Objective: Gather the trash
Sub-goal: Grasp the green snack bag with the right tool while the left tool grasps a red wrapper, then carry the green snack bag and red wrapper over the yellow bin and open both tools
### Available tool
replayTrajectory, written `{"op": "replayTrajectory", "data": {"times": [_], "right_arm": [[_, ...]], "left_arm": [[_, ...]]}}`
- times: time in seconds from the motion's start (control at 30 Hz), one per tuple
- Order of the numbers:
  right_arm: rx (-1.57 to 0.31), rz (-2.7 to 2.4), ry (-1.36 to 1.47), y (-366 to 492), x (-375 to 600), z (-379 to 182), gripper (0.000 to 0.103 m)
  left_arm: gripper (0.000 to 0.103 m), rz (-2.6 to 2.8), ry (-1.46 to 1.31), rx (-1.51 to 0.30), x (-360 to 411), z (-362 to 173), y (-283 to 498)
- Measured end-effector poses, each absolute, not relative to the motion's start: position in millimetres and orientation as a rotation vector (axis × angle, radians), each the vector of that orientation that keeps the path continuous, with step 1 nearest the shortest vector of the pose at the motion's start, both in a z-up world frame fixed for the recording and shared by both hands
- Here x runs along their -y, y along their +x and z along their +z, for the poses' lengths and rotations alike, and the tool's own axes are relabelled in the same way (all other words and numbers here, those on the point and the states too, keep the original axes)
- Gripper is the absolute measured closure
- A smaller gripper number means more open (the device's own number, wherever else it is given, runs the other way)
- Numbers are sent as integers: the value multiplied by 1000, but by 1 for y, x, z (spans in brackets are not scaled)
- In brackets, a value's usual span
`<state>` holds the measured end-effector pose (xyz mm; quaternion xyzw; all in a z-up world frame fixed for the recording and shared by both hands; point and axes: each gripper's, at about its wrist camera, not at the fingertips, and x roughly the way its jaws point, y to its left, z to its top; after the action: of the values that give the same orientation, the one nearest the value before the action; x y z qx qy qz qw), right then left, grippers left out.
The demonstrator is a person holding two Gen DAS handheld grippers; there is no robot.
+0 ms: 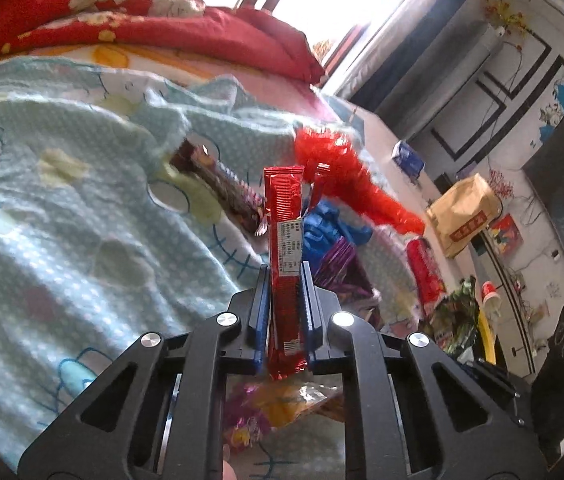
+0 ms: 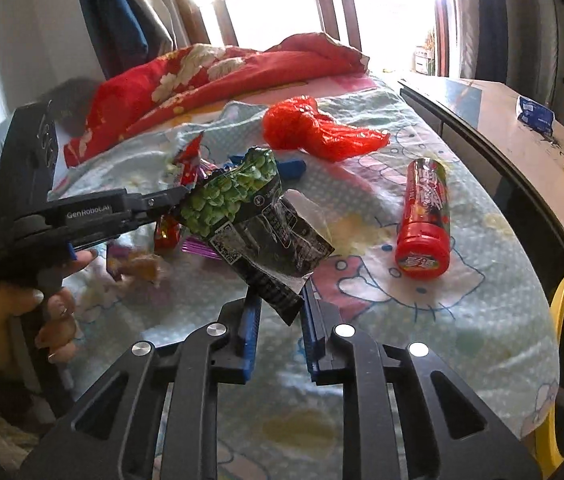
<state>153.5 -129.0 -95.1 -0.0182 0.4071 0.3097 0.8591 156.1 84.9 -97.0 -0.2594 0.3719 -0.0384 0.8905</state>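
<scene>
My left gripper [image 1: 285,276] is shut on a long red snack wrapper [image 1: 285,240] and holds it upright above the bed. My right gripper [image 2: 280,304] is shut on the corner of a green-and-black snack bag [image 2: 250,208], which hangs above the blanket. The left gripper's body [image 2: 62,216] shows at the left of the right wrist view, held by a hand. On the blanket lie a red plastic bag [image 2: 313,130], a red can [image 2: 425,220], a brown wrapper [image 1: 222,186], a blue wrapper [image 1: 329,224] and purple and orange wrappers [image 1: 274,404].
A pale blue cartoon blanket [image 2: 421,320] covers the bed, with a red quilt [image 2: 186,76] at the back. A side table [image 2: 501,120] at the right holds a blue packet [image 2: 535,114] and a paper bag [image 1: 461,212]. A yellow chair [image 2: 561,292] stands at the right edge.
</scene>
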Motion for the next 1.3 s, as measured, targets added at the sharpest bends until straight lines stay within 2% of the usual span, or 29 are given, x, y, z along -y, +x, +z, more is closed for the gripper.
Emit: {"op": "replayTrajectory", "data": {"times": [0.53, 1.3], "right_arm": [[-795, 627, 32, 141, 158, -66, 85], [-721, 496, 111, 139, 229, -38, 85]], "left_arm": [[94, -137, -447, -603, -55, -36, 129], [94, -303, -334, -594, 18, -19, 124]]}}
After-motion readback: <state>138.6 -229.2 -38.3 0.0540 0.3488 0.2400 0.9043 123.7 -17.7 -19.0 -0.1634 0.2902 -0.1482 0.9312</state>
